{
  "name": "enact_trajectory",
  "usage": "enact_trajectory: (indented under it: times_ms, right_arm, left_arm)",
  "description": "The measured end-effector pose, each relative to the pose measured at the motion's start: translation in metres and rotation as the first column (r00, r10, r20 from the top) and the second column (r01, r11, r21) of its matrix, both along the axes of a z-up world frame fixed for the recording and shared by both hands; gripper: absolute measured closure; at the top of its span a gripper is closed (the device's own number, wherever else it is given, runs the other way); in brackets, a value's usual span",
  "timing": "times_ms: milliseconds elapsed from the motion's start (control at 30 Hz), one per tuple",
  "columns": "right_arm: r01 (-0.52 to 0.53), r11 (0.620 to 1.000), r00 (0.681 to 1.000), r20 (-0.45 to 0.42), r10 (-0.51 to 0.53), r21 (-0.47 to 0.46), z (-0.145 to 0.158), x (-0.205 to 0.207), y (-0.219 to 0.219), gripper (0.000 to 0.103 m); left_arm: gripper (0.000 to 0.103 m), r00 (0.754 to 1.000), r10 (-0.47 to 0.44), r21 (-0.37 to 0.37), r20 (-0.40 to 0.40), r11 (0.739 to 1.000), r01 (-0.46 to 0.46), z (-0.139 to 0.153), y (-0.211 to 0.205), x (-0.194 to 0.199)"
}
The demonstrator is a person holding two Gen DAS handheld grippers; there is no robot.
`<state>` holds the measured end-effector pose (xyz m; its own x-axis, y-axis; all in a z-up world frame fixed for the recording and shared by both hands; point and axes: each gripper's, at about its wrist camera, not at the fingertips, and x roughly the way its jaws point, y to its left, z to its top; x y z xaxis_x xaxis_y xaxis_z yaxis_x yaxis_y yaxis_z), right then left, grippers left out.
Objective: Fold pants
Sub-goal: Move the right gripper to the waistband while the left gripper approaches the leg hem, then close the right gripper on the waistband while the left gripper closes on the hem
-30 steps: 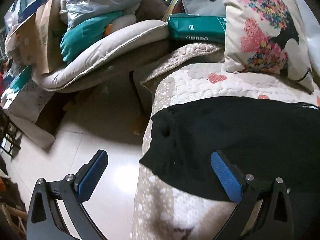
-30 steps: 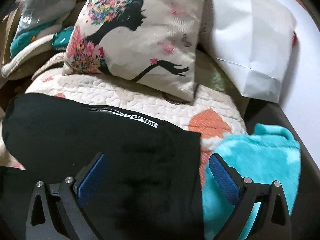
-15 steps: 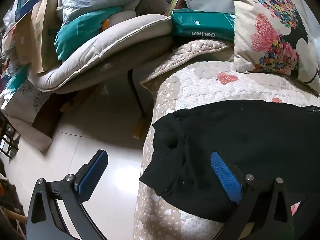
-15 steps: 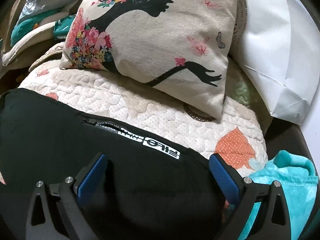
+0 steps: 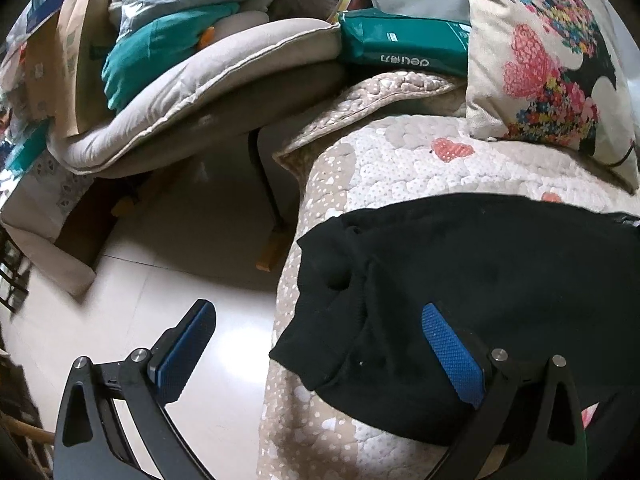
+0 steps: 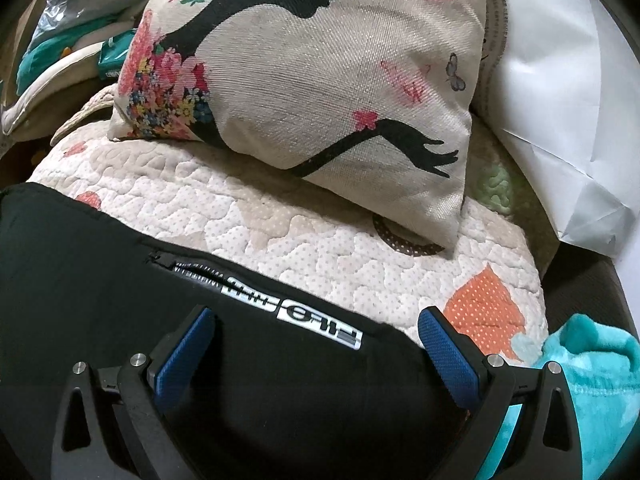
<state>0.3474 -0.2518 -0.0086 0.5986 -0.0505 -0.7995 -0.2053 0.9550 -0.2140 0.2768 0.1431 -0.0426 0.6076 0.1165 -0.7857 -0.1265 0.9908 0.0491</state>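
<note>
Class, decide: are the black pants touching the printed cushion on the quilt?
Apart. The right wrist view shows bare quilt between the black pants and the printed cushion.

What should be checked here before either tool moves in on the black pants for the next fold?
1. Left tool open: ok, pads wide apart, holding nothing.
2. Right tool open: ok, nothing between its pads.
3. Black pants supported on the quilted cover: ok, though the near-left corner droops over the edge.
4. Pants lying flat: not ok, bunched and creased at that corner.
5. Floral cushion clear of the pants: ok, a strip of cover shows between.
6. Teal towel clear of the pants: cannot tell.
</note>
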Motion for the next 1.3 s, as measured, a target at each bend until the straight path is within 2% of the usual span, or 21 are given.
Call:
enact_trajectory:
  times_ms: [200, 367, 467, 567, 667, 733, 767, 800, 833, 867, 900, 933, 967, 1000, 1033, 1067, 1100, 1133, 1167, 1300]
  right_arm:
    - [-0.058, 0.994, 0.995, -0.081, 0.065, 0.093, -0.001, 0.016, -0.006, 0.0]
    - [-0.142, 0.985, 0.979, -0.135, 0.154, 0.096, -0.006, 0.025, -0.001, 0.0]
    - [-0.161, 0.98, 0.974, -0.144, 0.176, 0.115, -0.008, 0.031, -0.002, 0.001]
    - [-0.175, 0.977, 0.97, -0.151, 0.193, 0.125, -0.013, 0.03, -0.002, 0.001]
    - [-0.18, 0.975, 0.967, -0.16, 0.2, 0.131, -0.017, 0.035, 0.0, 0.001]
    - [-0.182, 0.973, 0.965, -0.164, 0.204, 0.141, -0.021, 0.037, -0.001, 0.001]
    - [-0.185, 0.972, 0.965, -0.163, 0.208, 0.143, -0.022, 0.037, 0.0, 0.001]
    - [-0.189, 0.971, 0.963, -0.165, 0.212, 0.145, -0.023, 0.038, 0.0, 0.001]
    - [-0.192, 0.969, 0.961, -0.169, 0.217, 0.152, -0.024, 0.037, 0.0, 0.002]
    - [-0.196, 0.966, 0.958, -0.176, 0.225, 0.168, -0.024, 0.038, 0.001, 0.007]
    - [-0.202, 0.961, 0.955, -0.18, 0.236, 0.188, -0.023, 0.037, 0.002, 0.012]
    - [-0.214, 0.956, 0.952, -0.178, 0.251, 0.2, -0.021, 0.036, 0.001, 0.025]
    - [-0.231, 0.95, 0.946, -0.179, 0.27, 0.212, -0.019, 0.033, 0.004, 0.043]
    - [-0.237, 0.948, 0.943, -0.183, 0.277, 0.214, -0.017, 0.031, 0.006, 0.049]
    - [-0.238, 0.951, 0.944, -0.182, 0.274, 0.198, -0.015, 0.029, 0.008, 0.06]
    - [-0.234, 0.955, 0.946, -0.186, 0.267, 0.18, -0.013, 0.028, 0.009, 0.078]
    - [-0.227, 0.955, 0.946, -0.192, 0.262, 0.189, -0.01, 0.027, 0.007, 0.08]
    - [-0.214, 0.959, 0.95, -0.188, 0.249, 0.187, -0.006, 0.025, 0.006, 0.093]
    - [-0.206, 0.961, 0.953, -0.185, 0.24, 0.185, -0.001, 0.023, 0.004, 0.097]
    - [-0.197, 0.96, 0.959, -0.162, 0.231, 0.199, 0.019, 0.008, 0.004, 0.099]
  left_arm:
    - [0.0, 0.999, -0.005, -0.143, 0.033, 0.99, 0.01, 0.004, 0.021, 0.026]
    - [0.0, 0.999, -0.036, -0.23, 0.018, 0.972, 0.039, -0.007, 0.026, 0.057]
    - [0.0, 0.995, -0.097, -0.207, 0.013, 0.973, 0.098, -0.012, 0.017, 0.068]
    - [0.0, 0.985, -0.172, -0.144, -0.017, 0.975, 0.168, -0.019, 0.0, 0.077]
    - [0.0, 0.975, -0.224, -0.117, -0.005, 0.968, 0.222, -0.017, -0.013, 0.074]
    - [0.017, 0.957, -0.287, -0.147, -0.031, 0.949, 0.28, -0.017, -0.022, 0.073]
    - [0.032, 0.95, -0.312, -0.173, -0.036, 0.938, 0.301, -0.016, -0.024, 0.072]
    - [0.057, 0.951, -0.307, -0.172, -0.035, 0.939, 0.297, -0.013, -0.025, 0.071]
    - [0.072, 0.95, -0.31, -0.169, -0.03, 0.939, 0.301, -0.009, -0.027, 0.069]
    - [0.082, 0.95, -0.312, -0.171, -0.03, 0.937, 0.303, -0.006, -0.028, 0.069]
    - [0.084, 0.95, -0.312, -0.178, -0.034, 0.937, 0.301, -0.003, -0.028, 0.069]
    - [0.085, 0.949, -0.312, -0.175, -0.037, 0.937, 0.301, -0.002, -0.031, 0.068]
    - [0.085, 0.949, -0.312, -0.157, -0.038, 0.94, 0.303, 0.0, -0.034, 0.066]
    - [0.086, 0.949, -0.313, -0.139, -0.038, 0.942, 0.306, 0.002, -0.038, 0.064]
    - [0.086, 0.949, -0.313, -0.124, -0.035, 0.944, 0.307, 0.004, -0.042, 0.06]
    - [0.086, 0.95, -0.312, -0.123, -0.03, 0.944, 0.306, 0.007, -0.043, 0.056]
    - [0.086, 0.951, -0.309, -0.123, -0.025, 0.945, 0.304, 0.011, -0.045, 0.054]
    - [0.086, 0.952, -0.306, -0.12, -0.019, 0.946, 0.302, 0.014, -0.046, 0.051]
    - [0.086, 0.953, -0.303, -0.117, -0.015, 0.947, 0.299, 0.017, -0.04, 0.05]
    - [0.086, 0.955, -0.295, -0.102, 0.011, 0.95, 0.294, 0.035, -0.035, 0.036]
